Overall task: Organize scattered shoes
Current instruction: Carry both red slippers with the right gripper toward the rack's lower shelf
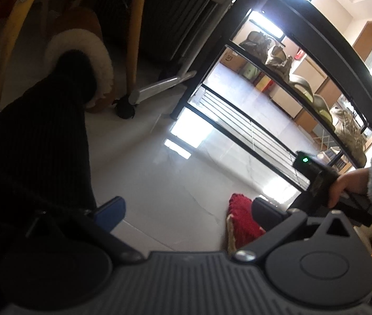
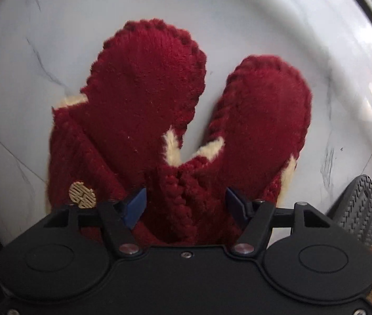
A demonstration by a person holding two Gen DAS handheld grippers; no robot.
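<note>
Right gripper (image 2: 184, 200) astride red slippers' (image 2: 144, 92) touching heels; shoe rack (image 1: 272, 71) with boots (image 1: 277, 57).

Left wrist: low, facing shoe rack (image 1: 277, 84). Right wrist: steeply down, close. Shared: red slippers (image 2: 175, 120).

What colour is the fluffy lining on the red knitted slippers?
Cream lining on the red knitted slippers, clearest in the right wrist view.

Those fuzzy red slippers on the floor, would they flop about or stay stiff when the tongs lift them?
The red slippers look knitted and plush, so they would probably sag and fold. They seem light for their size. The fuzzy yarn should resist slipping from the right tongs, which straddle their touching heels.
</note>
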